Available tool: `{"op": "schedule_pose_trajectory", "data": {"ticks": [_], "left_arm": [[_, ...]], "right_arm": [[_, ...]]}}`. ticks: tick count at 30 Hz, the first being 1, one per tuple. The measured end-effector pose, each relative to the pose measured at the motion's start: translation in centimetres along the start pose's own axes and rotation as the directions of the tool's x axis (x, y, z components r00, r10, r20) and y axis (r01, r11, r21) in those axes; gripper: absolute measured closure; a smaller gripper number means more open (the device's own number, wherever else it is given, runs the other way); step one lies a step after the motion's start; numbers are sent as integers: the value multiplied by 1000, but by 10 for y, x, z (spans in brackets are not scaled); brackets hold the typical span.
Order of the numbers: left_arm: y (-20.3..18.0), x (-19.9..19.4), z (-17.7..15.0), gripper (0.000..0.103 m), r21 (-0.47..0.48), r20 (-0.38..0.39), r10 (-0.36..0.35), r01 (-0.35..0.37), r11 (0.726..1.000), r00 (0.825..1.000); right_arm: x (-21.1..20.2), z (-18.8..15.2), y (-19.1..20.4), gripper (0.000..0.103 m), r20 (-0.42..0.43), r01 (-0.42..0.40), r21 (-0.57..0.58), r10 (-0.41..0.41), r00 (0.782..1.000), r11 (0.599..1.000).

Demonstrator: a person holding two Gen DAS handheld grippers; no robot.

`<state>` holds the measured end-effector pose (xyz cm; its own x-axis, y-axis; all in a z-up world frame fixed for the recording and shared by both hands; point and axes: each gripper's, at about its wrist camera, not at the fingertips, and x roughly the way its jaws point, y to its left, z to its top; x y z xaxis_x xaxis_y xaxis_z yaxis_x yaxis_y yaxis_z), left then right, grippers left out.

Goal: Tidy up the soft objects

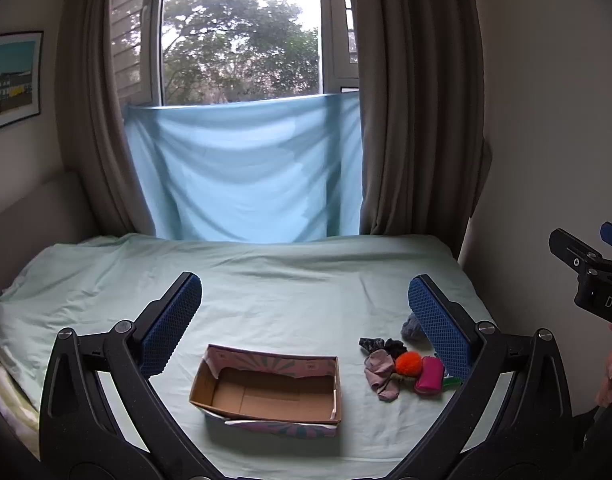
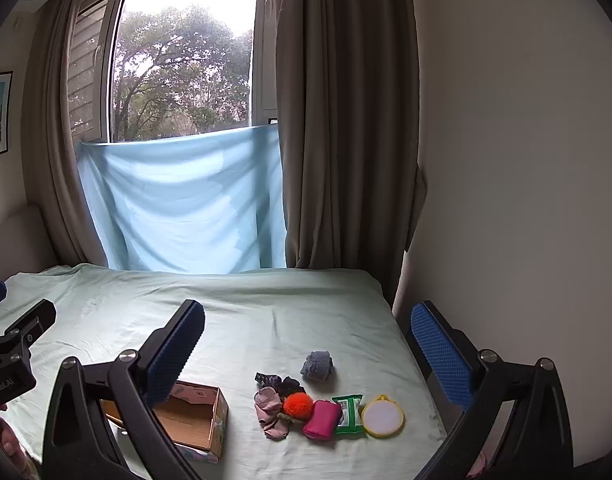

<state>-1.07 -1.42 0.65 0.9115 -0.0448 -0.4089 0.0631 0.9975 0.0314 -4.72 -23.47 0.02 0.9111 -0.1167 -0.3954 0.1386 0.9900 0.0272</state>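
An open, empty cardboard box (image 1: pixel 266 390) sits on the pale green bed sheet (image 1: pixel 266 280); it also shows in the right wrist view (image 2: pixel 194 420). To its right lies a cluster: a mauve sock (image 2: pixel 271 412), an orange pom-pom (image 2: pixel 298 403), a pink pouch (image 2: pixel 323 419), a dark patterned cloth (image 2: pixel 280 383), a grey-blue rolled sock (image 2: pixel 317 365), a green packet (image 2: pixel 349 414) and a round yellow-rimmed pad (image 2: pixel 383 415). My left gripper (image 1: pixel 305 296) is open above the box. My right gripper (image 2: pixel 308 326) is open above the cluster. Both are empty.
A light blue sheet (image 1: pixel 246 168) hangs below the window between brown curtains (image 1: pixel 418 120). A wall (image 2: pixel 526 160) borders the bed's right edge. The right gripper's body (image 1: pixel 594 280) shows at the right edge of the left wrist view.
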Motion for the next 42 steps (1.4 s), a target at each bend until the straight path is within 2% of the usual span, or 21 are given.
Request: {"op": "schedule_pose_trajectory", "data": {"ticks": [42], "left_arm": [[4, 1, 0, 1, -13, 10, 0, 0, 1000, 1000]], "right_arm": [[9, 0, 9, 0, 4, -16, -5, 16, 1000, 1000]]}}
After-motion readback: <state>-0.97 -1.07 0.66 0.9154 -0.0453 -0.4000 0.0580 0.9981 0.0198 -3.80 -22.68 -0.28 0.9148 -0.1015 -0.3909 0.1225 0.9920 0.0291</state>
